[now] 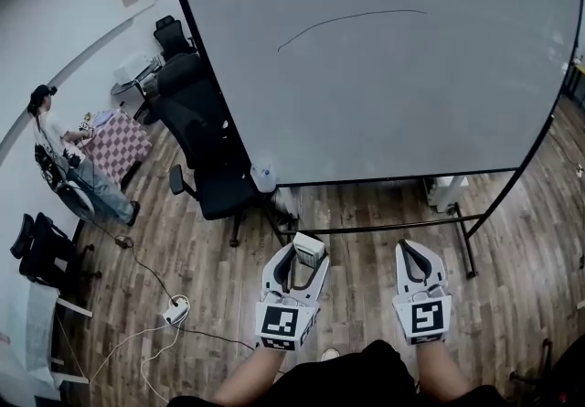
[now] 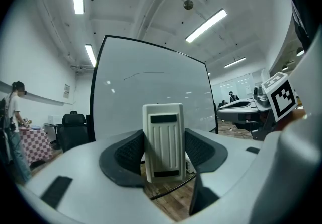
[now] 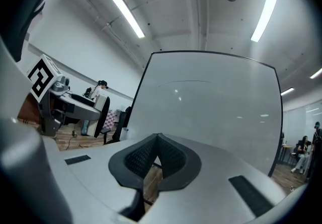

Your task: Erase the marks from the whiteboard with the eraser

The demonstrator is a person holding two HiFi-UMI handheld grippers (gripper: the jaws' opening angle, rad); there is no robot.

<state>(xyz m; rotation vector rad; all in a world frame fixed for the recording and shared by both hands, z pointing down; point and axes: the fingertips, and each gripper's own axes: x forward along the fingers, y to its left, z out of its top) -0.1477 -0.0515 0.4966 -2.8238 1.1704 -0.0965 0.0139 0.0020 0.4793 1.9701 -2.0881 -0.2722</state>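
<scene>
A large whiteboard point(image 1: 384, 58) on a black wheeled frame stands ahead of me, with one thin curved black mark point(image 1: 352, 19) near its top. The same board point(image 2: 151, 92) and faint mark point(image 2: 146, 74) show in the left gripper view, and the board point(image 3: 211, 102) fills the right gripper view. My left gripper point(image 1: 306, 254) is shut on a white ribbed eraser point(image 2: 163, 140), held upright between the black pads, well short of the board. My right gripper point(image 1: 416, 254) is shut with nothing in it, its pads meeting at the tips.
Black office chairs point(image 1: 196, 135) crowd the board's left edge. A person point(image 1: 69, 163) stands at far left by a checkered table point(image 1: 119, 144). A power strip point(image 1: 175, 310) and cables lie on the wood floor. The frame's lower bar point(image 1: 384, 228) runs just ahead of both grippers.
</scene>
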